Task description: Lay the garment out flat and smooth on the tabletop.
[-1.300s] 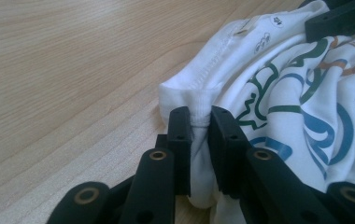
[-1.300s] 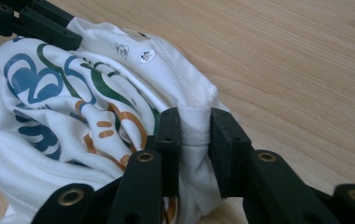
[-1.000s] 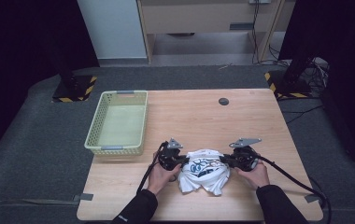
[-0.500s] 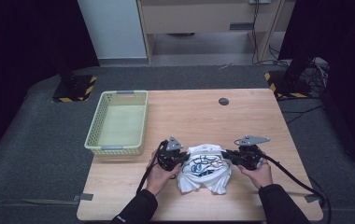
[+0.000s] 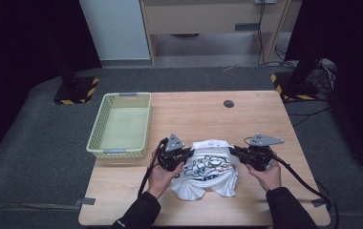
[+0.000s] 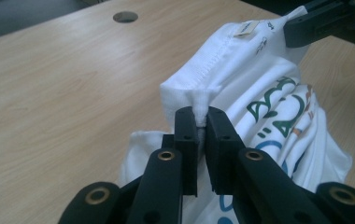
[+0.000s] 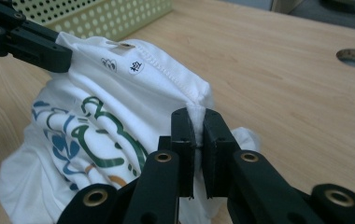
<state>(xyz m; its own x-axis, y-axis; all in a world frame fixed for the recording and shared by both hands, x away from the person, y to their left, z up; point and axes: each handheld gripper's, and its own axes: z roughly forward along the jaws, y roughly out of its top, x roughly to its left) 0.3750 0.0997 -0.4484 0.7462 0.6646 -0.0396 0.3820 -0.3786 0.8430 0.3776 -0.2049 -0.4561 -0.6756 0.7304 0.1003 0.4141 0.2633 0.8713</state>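
Note:
A white T-shirt (image 5: 208, 167) with a blue and green print hangs between my two grippers above the near part of the wooden table (image 5: 194, 114). My left gripper (image 5: 185, 156) is shut on the shirt's left shoulder, with a pinch of white cloth (image 6: 200, 105) between its pads. At the shirt's other side my right gripper (image 5: 233, 152) is shut on the right shoulder fold (image 7: 196, 109). The collar with its label (image 6: 246, 29) is stretched between them. The lower part of the T-shirt (image 7: 49, 168) droops onto the table.
A pale green plastic basket (image 5: 120, 125) stands at the table's left side, with nothing in it. A round cable hole (image 5: 228, 103) is at the far middle of the table. Black cables trail from both grippers toward the near edge.
Both grippers have risen a little with the shirt's shoulders, so the collar edge is lifted higher off the table and the cloth hangs more.

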